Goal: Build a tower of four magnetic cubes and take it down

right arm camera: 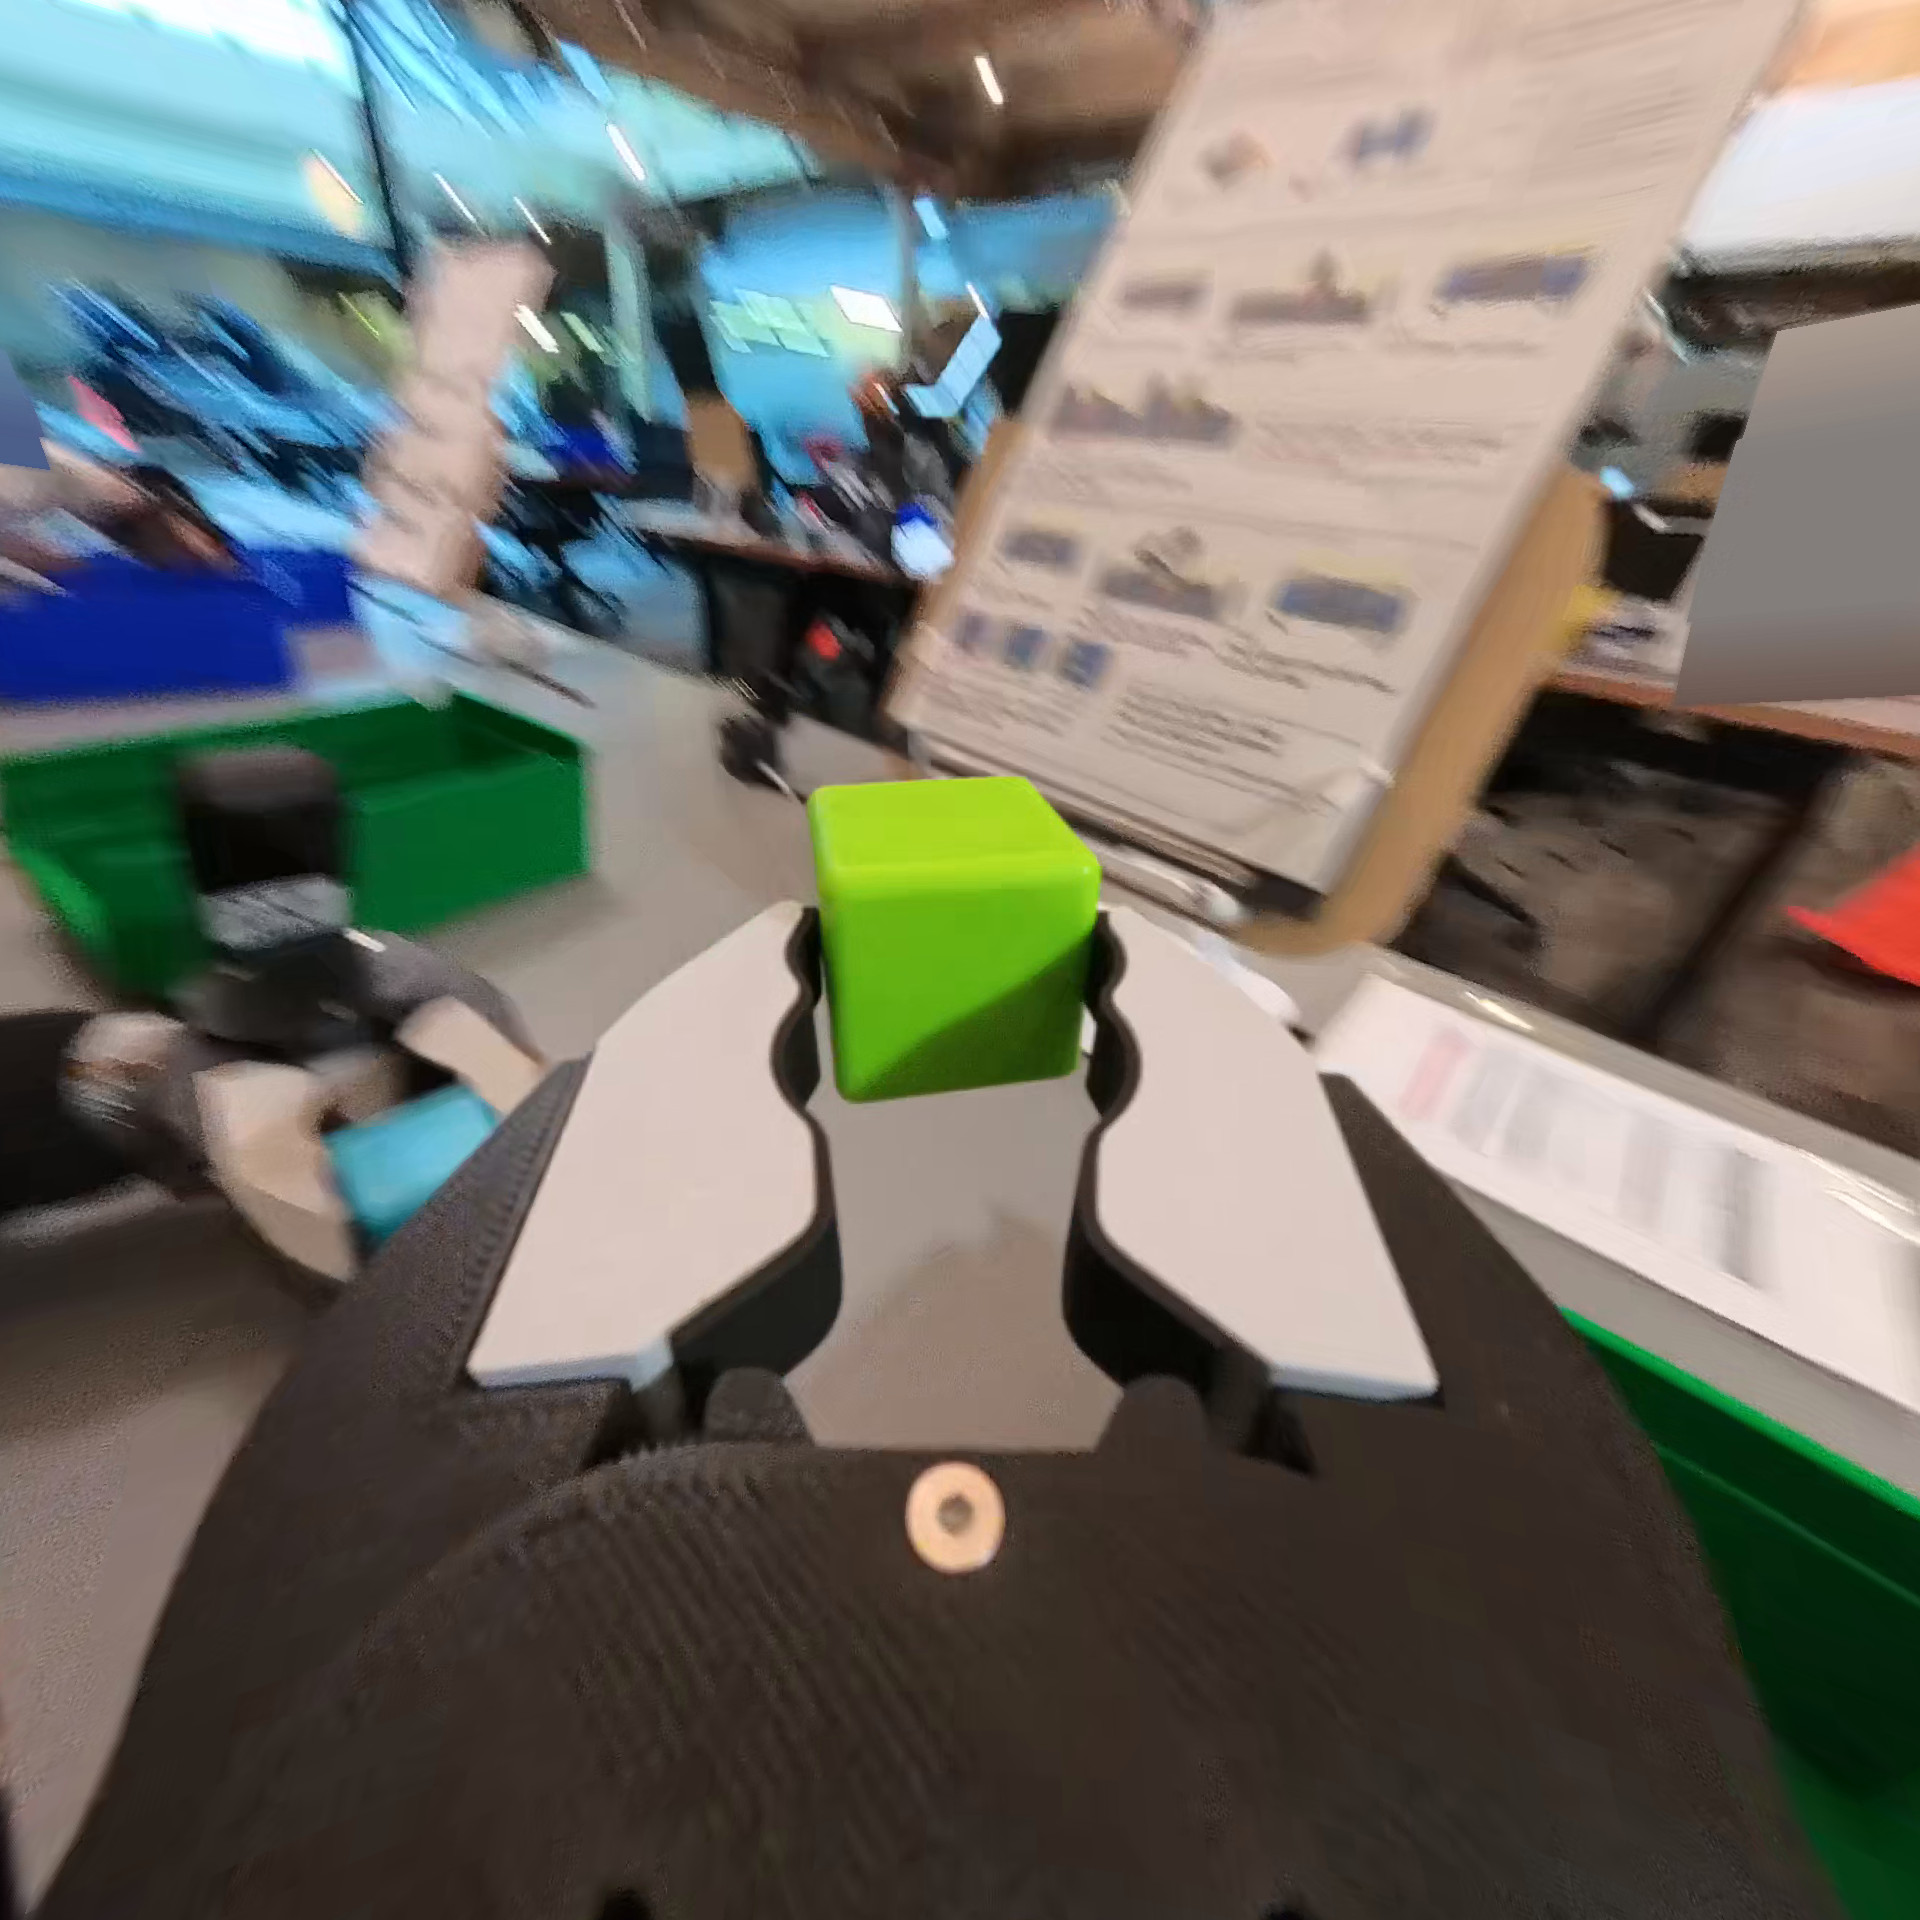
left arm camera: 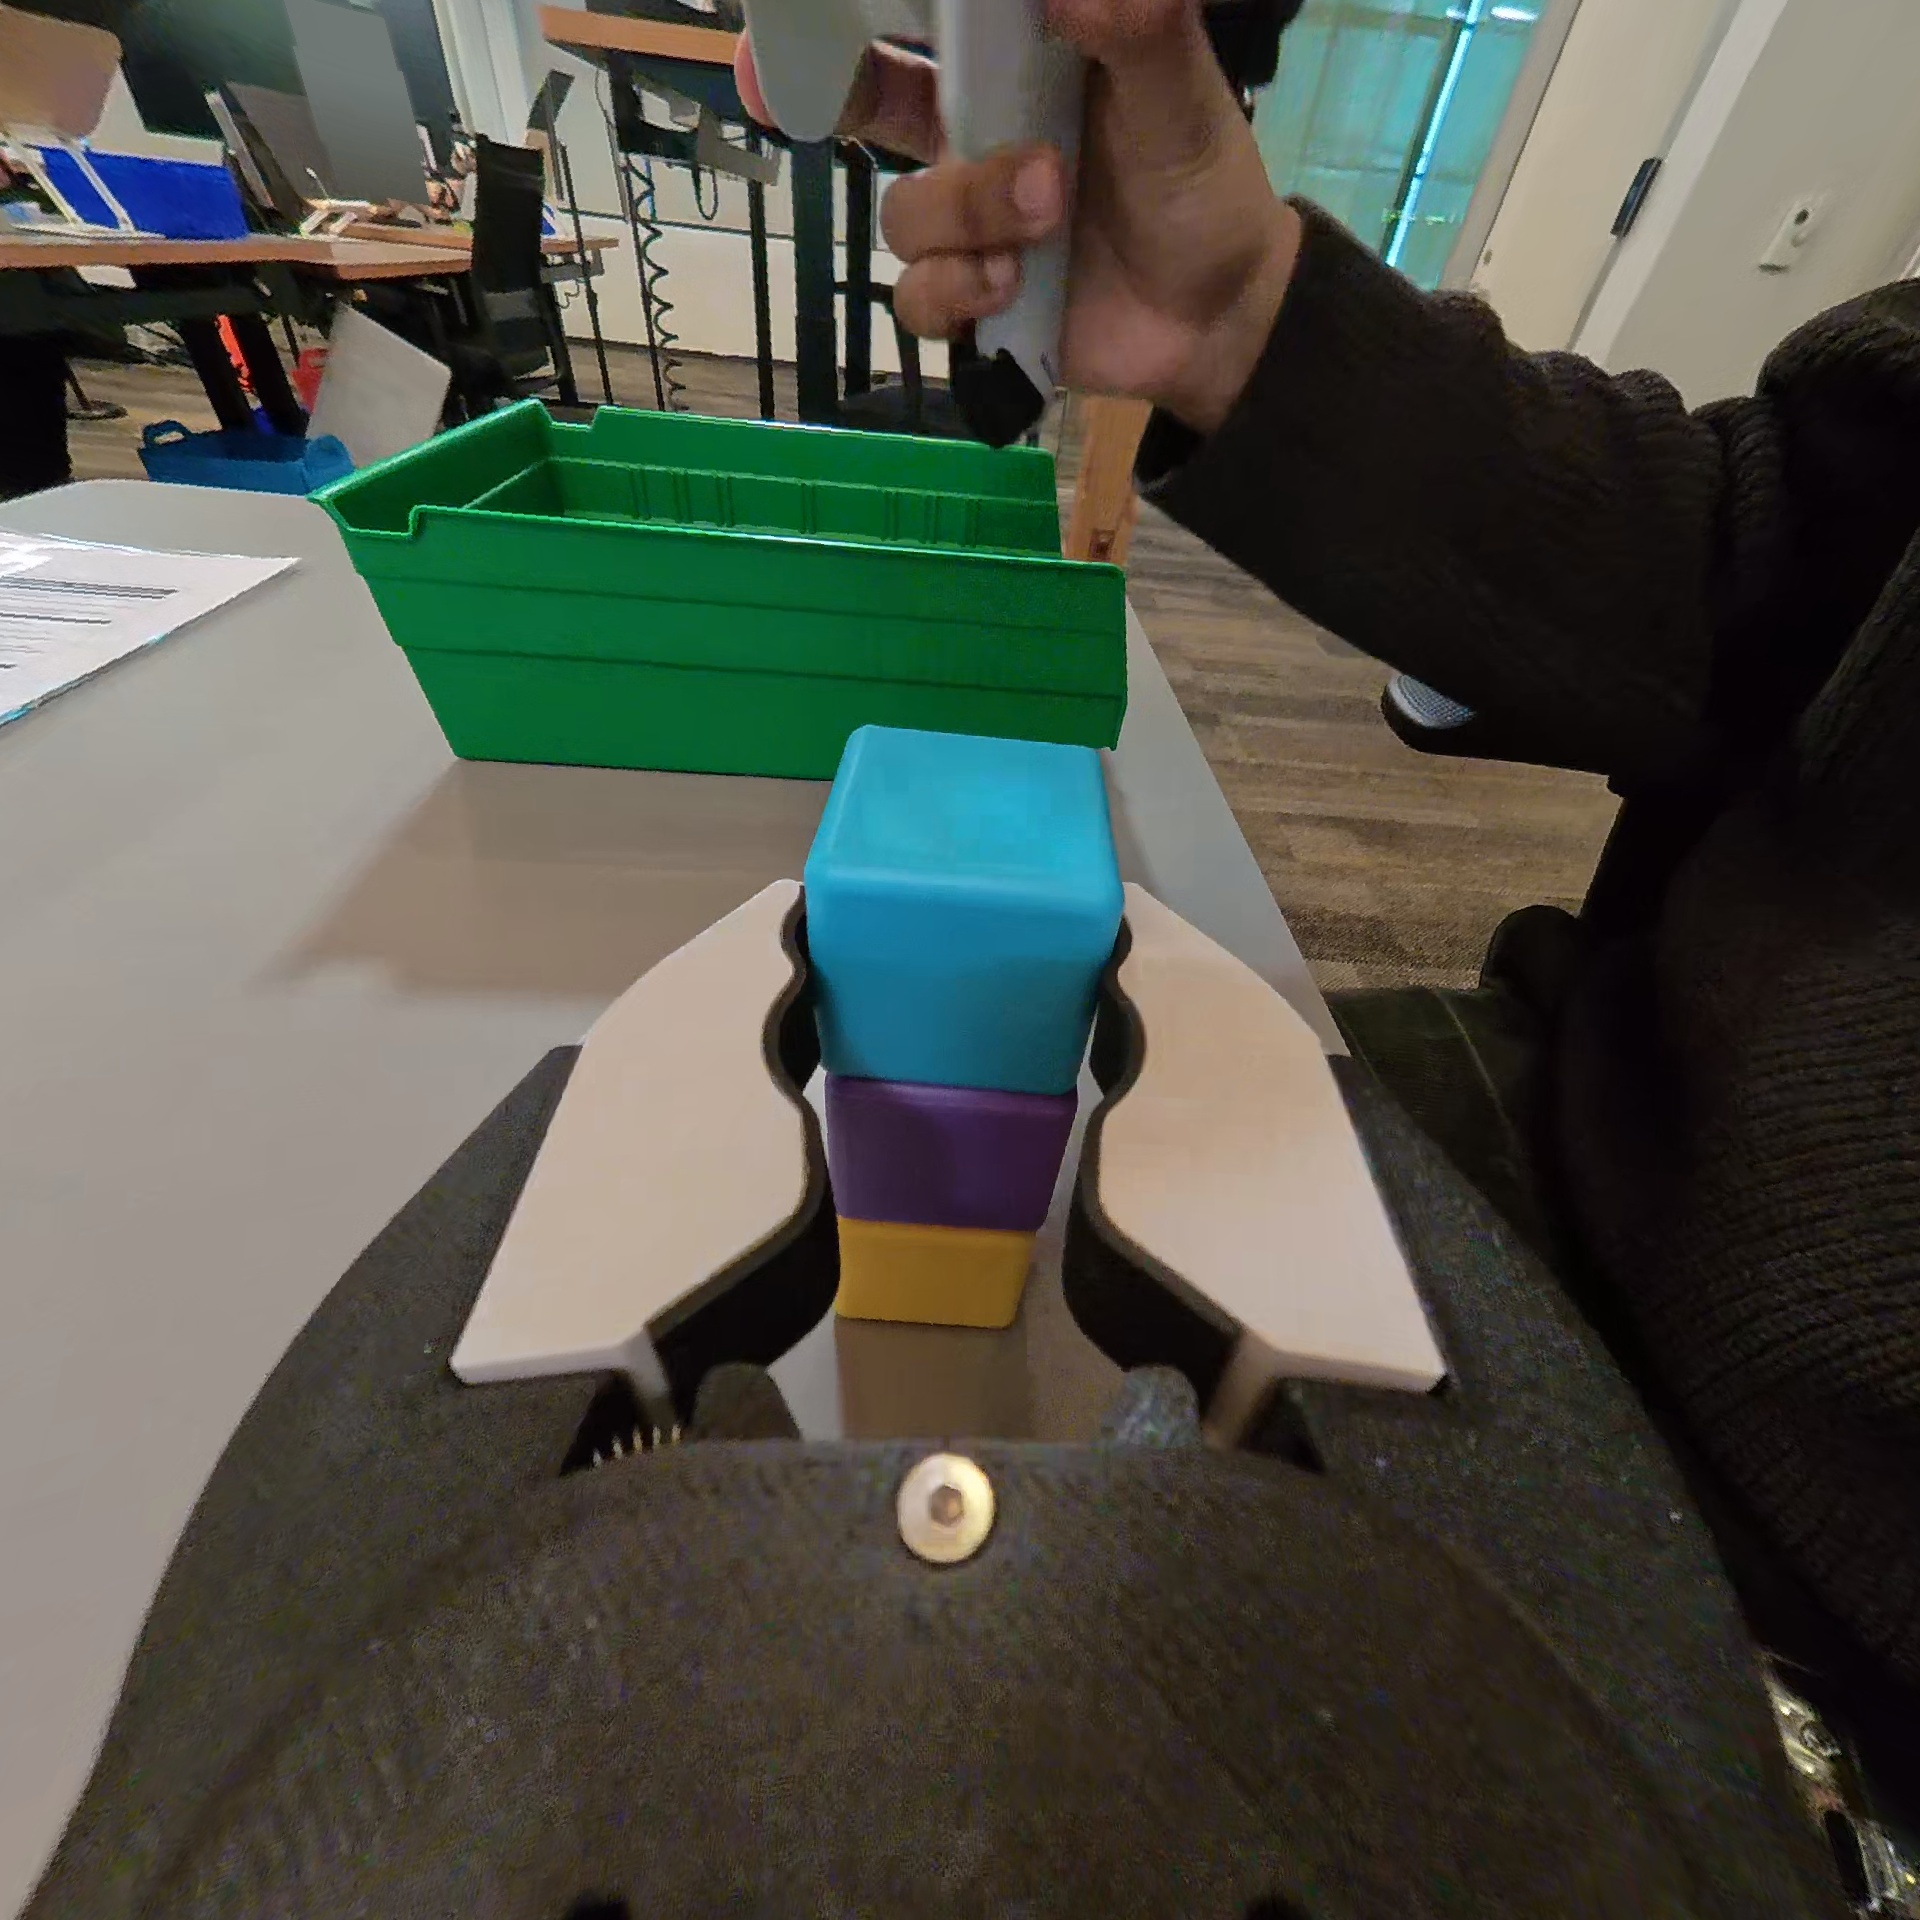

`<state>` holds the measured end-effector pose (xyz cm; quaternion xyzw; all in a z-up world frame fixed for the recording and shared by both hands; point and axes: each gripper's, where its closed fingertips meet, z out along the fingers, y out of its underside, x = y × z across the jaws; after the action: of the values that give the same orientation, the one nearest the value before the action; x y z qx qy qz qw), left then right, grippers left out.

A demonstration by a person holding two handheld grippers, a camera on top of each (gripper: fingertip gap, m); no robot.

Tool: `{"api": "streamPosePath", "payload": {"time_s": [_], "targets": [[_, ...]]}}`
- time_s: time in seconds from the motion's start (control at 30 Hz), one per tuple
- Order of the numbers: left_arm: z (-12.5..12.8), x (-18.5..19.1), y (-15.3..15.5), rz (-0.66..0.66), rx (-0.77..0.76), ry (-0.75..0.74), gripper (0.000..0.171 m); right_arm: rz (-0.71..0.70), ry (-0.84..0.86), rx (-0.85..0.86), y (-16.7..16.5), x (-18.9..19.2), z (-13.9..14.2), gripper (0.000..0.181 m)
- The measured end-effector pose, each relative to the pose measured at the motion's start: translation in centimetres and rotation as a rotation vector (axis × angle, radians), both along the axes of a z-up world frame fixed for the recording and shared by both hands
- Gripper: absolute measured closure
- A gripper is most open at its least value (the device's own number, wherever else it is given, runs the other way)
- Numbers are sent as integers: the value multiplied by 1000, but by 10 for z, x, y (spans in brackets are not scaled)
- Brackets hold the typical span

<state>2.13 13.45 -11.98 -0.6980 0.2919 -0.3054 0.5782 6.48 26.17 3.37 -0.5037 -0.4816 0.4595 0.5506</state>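
Clamping the teal cube (left arm camera: 961,925), left gripper (left arm camera: 961,966) sits frame centre atop purple cube (left arm camera: 948,1148) and yellow cube (left arm camera: 930,1270) on the grey table (left arm camera: 260,935). Right gripper (right arm camera: 954,956) pinches lime-green cube (right arm camera: 951,935), mid-frame. Green bin (left arm camera: 727,623) sits behind the stack.

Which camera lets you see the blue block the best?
The left wrist view. There the blue cube is sharp and close, on top of the purple cube and yellow cube, between the left gripper. The right wrist view shows only a blurry corner of it, far left.
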Motion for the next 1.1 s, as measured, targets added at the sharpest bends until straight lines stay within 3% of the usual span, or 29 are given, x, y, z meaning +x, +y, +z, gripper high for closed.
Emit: {"api": "streamPosePath", "payload": {"time_s": [0.13, 0.23, 0.37, 0.53, 0.67, 0.8, 0.93, 1.03, 1.1], "targets": [[0, 1, -1, 5, -1, 1, 119, -246, -370, 59, 88, 25, -50, 131], [0, 0, 0, 11, -7, 7, 119, -265, -720, 42, 134, 39, -113, 131], [-1, 0, 1, 19, -7, 20, 119, -177, -1084, 24, 151, 44, -180, 131], [0, -1, 3, 33, -6, 6, 119, -109, -1257, 127, 158, 25, -210, 131], [0, -1, 3, 35, -4, 14, 119, -62, -1351, 100, 155, 20, -228, 131], [0, -1, 3, 33, -4, 6, 119, -100, -1313, 148, 158, 18, -225, 120], [0, -1, 3, 29, -4, -3, 119, -127, -1261, 121, 154, 29, -201, 110], [0, 1, -1, 12, 7, -1, 118, -162, -1074, 31, 142, 39, -156, 114], [0, 3, -3, 3, 23, 8, 118, -102, -830, -64, 109, 34, -112, 113]]}}
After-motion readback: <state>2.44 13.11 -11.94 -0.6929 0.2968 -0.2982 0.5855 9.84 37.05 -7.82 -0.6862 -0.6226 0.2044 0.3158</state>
